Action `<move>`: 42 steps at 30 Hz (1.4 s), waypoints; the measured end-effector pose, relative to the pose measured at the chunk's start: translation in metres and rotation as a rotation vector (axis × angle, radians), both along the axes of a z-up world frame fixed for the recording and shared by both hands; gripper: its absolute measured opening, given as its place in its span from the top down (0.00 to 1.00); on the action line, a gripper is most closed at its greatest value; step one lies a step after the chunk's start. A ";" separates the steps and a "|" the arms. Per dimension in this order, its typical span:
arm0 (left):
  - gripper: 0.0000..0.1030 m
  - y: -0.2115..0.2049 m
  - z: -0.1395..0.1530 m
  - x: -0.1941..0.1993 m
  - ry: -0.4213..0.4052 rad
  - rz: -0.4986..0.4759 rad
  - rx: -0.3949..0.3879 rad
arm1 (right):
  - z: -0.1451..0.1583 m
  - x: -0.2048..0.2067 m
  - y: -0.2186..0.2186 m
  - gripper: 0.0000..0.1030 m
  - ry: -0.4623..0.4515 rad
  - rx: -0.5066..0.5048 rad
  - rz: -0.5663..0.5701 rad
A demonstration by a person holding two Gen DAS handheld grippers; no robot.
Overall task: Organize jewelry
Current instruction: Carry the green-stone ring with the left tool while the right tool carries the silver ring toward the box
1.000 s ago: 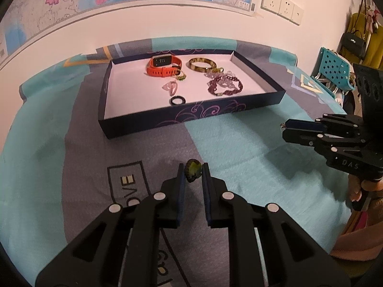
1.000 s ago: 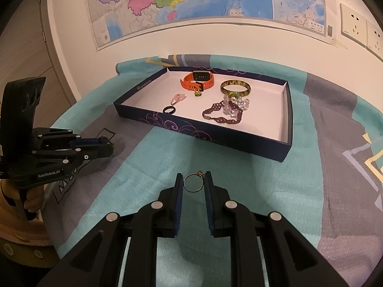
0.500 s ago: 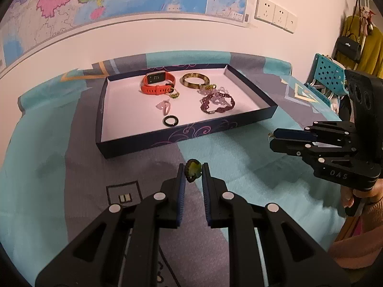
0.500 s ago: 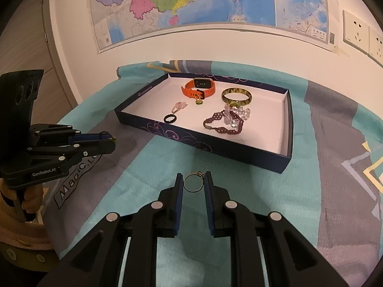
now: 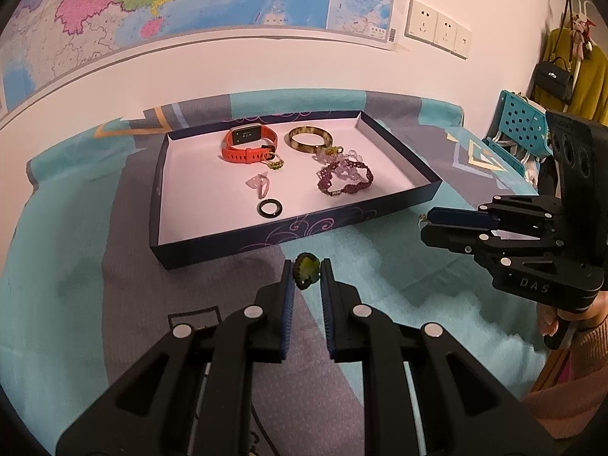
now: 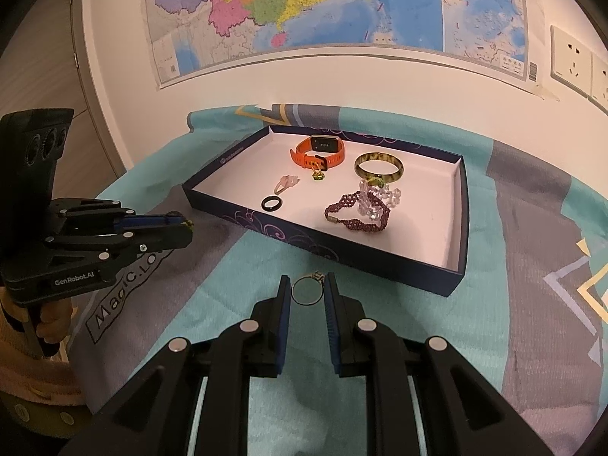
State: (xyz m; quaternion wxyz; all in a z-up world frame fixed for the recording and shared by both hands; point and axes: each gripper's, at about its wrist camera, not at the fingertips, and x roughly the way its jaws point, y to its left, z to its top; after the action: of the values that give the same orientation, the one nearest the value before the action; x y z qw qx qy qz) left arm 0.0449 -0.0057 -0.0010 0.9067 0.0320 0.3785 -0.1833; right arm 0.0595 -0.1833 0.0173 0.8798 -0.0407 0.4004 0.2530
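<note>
I've drifted both grippers a touch nearer the shallow navy box point(image 5: 399, 205) with its white floor; compared with a second ago it sits larger ahead, so the drop is close. My left gripper point(image 5: 307, 275) is clamped on a small yellow-green stone ring point(image 5: 306, 271), held edge-up above the grey-and-teal cloth point(image 5: 380, 266), short of the near wall. My right gripper point(image 6: 307, 292) pinches a thin gold wire ring point(image 6: 306, 292): its hoop faces my camera, its little setting points up and away toward the box. A round hoop has no real long axis.
</note>
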 end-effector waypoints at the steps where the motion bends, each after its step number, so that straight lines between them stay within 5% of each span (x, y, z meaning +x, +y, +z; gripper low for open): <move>1: 0.86 0.000 0.001 0.001 -0.001 0.000 -0.003 | 0.000 0.000 0.000 0.84 0.000 0.000 0.000; 42: 0.86 -0.006 0.018 0.026 -0.041 0.007 -0.014 | 0.008 0.028 -0.001 0.84 -0.028 0.008 -0.007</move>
State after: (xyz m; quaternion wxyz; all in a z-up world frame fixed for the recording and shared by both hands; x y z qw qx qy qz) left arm 0.0710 -0.0115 0.0165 0.9151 0.0280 0.3587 -0.1823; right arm 0.0872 -0.1840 0.0252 0.8864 -0.0395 0.3871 0.2508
